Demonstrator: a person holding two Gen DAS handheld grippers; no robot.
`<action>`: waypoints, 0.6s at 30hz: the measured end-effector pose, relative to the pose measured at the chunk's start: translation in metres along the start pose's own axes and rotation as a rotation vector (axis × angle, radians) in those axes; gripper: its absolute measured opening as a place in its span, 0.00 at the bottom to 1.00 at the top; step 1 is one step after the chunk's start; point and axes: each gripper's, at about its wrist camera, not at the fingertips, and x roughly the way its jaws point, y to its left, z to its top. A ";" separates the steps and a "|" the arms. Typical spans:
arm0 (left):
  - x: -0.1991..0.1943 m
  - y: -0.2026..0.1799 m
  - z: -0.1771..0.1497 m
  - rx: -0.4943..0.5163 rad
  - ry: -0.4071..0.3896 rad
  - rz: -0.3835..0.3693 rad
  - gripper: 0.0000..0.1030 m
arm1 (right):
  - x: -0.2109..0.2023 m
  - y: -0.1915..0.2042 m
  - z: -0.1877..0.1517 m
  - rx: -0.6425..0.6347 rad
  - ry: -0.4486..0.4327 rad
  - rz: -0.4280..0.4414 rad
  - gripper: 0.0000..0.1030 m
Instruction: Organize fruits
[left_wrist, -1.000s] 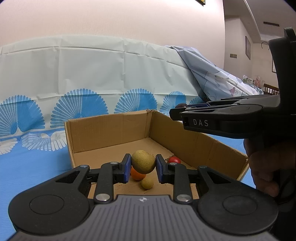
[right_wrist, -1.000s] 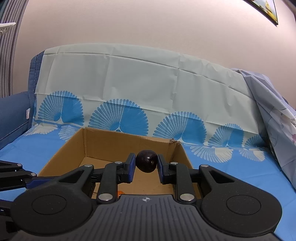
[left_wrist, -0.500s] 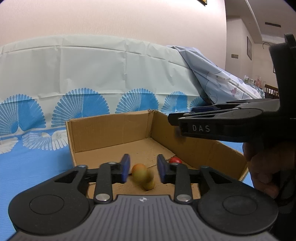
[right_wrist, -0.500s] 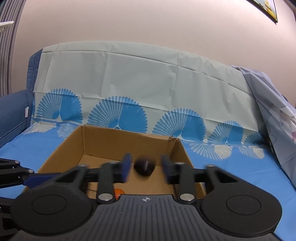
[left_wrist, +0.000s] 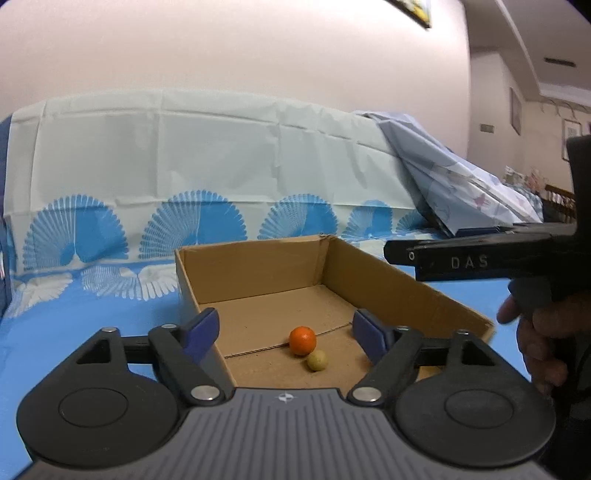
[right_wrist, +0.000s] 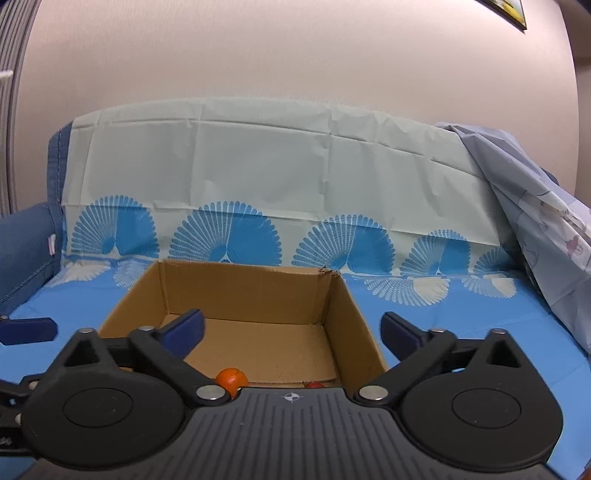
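Both fruits dropped since earlier; left gripper (left_wrist: 282, 330) and right gripper (right_wrist: 291, 330) jaws opening, nothing between, with orange (left_wrist: 302, 340) and small yellow fruit (left_wrist: 317, 360) in cardboard box (left_wrist: 251, 266), below-ahead of left jaws, nearer them.

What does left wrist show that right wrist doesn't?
Left wrist only: a small yellowish fruit beside the orange, the right gripper from the side, and the hand holding it.

Right wrist only: a sliver of a red fruit at the camera body's edge, and a blue pad of the left gripper at far left.

Both: the cardboard box, the orange inside it, the blue fan-print cloth. Each view's own jaws are opening, nothing between them.
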 end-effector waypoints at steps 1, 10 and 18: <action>-0.008 -0.003 0.000 0.023 -0.006 -0.010 0.82 | -0.006 -0.002 0.000 0.009 -0.001 0.004 0.99; -0.057 -0.026 -0.004 -0.026 0.014 0.039 0.82 | -0.063 -0.023 -0.014 0.105 0.025 -0.024 0.99; -0.059 -0.048 -0.013 -0.016 0.079 0.063 1.00 | -0.075 -0.018 -0.031 0.120 0.130 -0.076 0.99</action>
